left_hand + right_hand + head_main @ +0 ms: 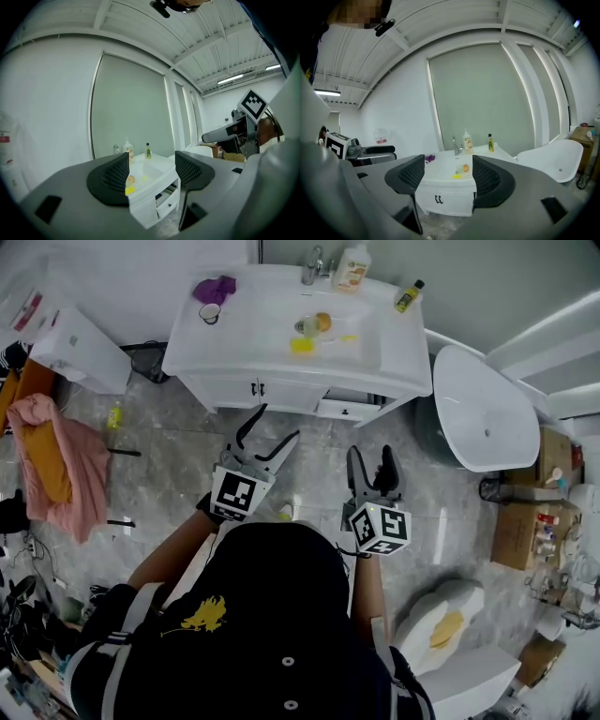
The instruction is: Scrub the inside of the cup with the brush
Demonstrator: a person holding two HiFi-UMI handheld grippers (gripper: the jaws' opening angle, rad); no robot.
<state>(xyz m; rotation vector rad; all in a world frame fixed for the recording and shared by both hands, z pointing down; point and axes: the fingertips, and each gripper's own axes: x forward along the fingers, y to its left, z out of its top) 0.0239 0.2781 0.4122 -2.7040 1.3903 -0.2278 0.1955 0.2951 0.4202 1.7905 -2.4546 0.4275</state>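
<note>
Well: bottle (353, 266) label unreadable; left hand-held gripper (278, 424), right hand-held gripper (370, 456) gaping.

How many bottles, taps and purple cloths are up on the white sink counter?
Bottles: 2 (big white bottle, small yellow bottle)
Taps: 1 (tap)
Purple cloths: 1 (purple cloth)
Total: 4
</note>
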